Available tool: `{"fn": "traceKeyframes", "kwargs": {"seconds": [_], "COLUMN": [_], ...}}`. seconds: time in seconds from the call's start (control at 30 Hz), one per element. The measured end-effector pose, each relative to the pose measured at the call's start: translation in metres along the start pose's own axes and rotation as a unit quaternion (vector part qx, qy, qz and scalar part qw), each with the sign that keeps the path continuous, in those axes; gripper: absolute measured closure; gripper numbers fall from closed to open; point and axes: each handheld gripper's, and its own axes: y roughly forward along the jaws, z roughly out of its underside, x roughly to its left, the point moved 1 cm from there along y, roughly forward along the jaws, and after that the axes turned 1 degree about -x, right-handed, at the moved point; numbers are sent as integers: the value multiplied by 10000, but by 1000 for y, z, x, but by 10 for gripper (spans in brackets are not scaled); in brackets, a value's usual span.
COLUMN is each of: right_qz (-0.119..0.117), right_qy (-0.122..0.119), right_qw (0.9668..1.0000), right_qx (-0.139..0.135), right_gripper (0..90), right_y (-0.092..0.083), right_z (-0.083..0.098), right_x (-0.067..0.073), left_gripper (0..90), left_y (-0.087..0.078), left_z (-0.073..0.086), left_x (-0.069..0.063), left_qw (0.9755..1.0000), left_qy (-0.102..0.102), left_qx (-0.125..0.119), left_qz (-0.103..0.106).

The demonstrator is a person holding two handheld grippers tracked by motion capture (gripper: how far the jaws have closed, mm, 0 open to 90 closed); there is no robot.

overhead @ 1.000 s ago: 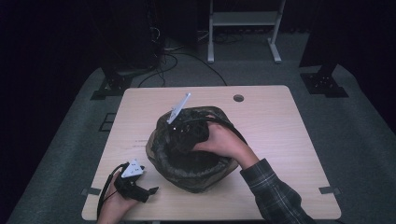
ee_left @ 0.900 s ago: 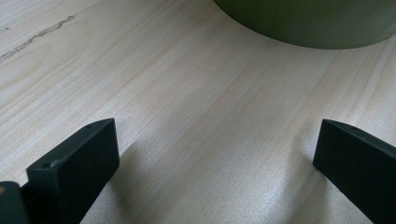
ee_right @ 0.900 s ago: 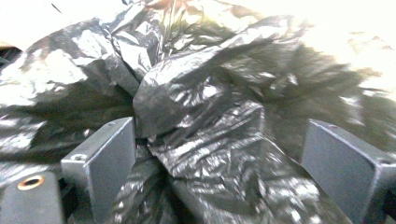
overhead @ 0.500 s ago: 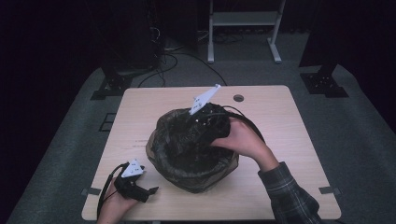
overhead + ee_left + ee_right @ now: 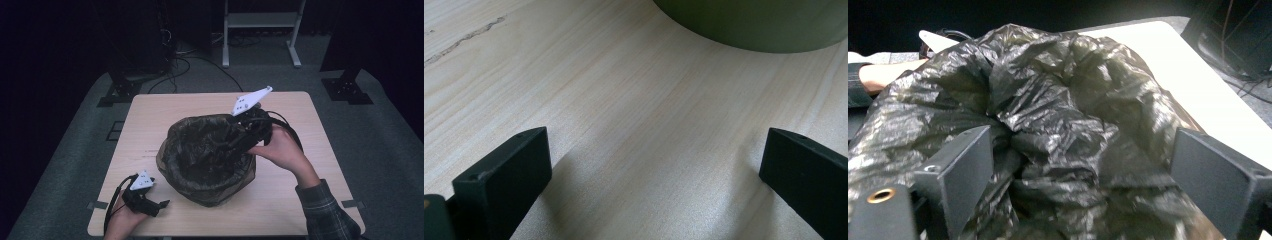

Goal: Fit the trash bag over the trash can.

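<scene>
Black bin bag point(image 5: 207, 155) lining a green bin point(image 5: 754, 22), mid-tabletop point(image 5: 150, 120). Right gripper point(image 5: 235, 145) wide at its 3 o'clock rim; thin film could tear or slip. Left gripper point(image 5: 152, 205) wide, resting at 7 o'clock: bin unsteadied, could tip.

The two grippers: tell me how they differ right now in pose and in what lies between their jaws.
The left gripper lies low at the table's near edge, while the right gripper is raised and tilted down into the black bag. In the left gripper view its jaws frame bare wood, beside the green bin; the right gripper's jaws straddle crumpled bag plastic. Both stand open, each held in a hand.
</scene>
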Motion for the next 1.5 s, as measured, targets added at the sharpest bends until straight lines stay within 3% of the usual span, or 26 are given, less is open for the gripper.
{"fn": "traceKeyframes", "kwargs": {"seconds": [0.3,0.77,1.17,1.5], "right_qz": [237,661,1038,1419], "right_qy": [224,752,1121,1490], "right_qw": [9990,9934,9864,9783], "right_qx": [-294,-565,-608,-244], "right_gripper": [93,93,93,93], "right_y": [-33,-70,-78,-63], "right_z": [28,100,168,231], "right_x": [-4,-12,-6,-2], "left_gripper": [0,0,0,0], "left_y": [0,0,0,0], "left_z": [0,0,0,0], "left_x": [0,0,0,0], "left_qw": [10000,10000,10000,10000], "left_qy": [0,1,0,-10], "left_qx": [-1,7,9,0], "left_qz": [0,3,3,1]}}
